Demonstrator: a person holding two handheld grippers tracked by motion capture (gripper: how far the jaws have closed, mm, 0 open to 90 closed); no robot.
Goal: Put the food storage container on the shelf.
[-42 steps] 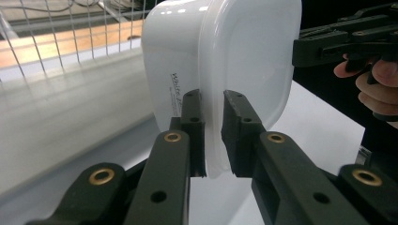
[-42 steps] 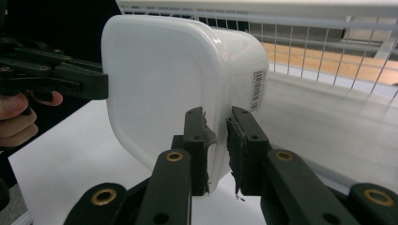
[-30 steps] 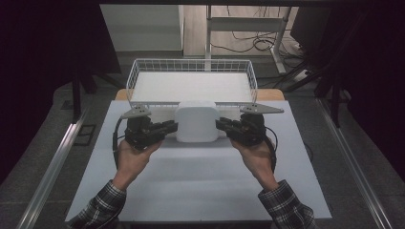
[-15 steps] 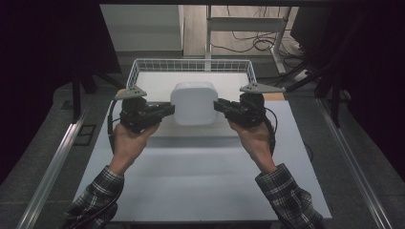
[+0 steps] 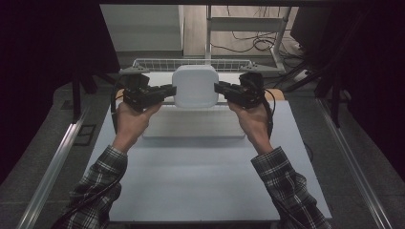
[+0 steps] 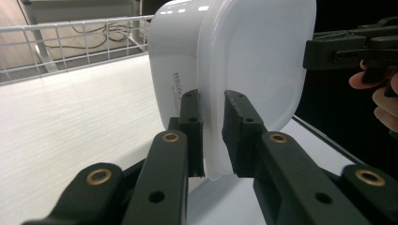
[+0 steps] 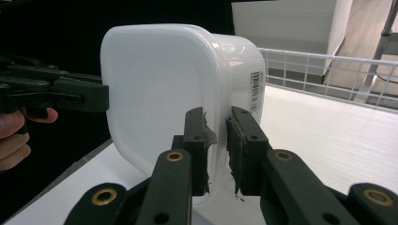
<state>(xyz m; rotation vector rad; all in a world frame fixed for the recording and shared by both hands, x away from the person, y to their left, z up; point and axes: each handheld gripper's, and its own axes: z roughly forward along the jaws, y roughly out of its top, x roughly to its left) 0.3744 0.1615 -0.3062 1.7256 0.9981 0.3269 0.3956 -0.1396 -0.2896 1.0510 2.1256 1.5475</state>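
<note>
A white plastic container (image 5: 195, 86) with a lid hangs in the air above the table, tipped so its lid faces the person. My left gripper (image 5: 171, 90) is shut on the lid's rim at the container's left edge; in the left gripper view my left gripper (image 6: 213, 133) pinches the rim of the container (image 6: 244, 61). My right gripper (image 5: 218, 88) is shut on the rim at the right edge. In the right gripper view my right gripper (image 7: 217, 150) clamps the lip of the container (image 7: 159, 89), which has a barcode label on its side.
A white wire basket (image 5: 191, 63) stands at the table's far edge, just behind the lifted container. The white table top (image 5: 200, 171) spreads below the forearms. Metal rails (image 5: 52, 167) run along both sides of the table. Dark curtains flank the scene.
Both grippers have risen and moved away from the person with the container held between them. The container has tipped from flat to nearly upright.
</note>
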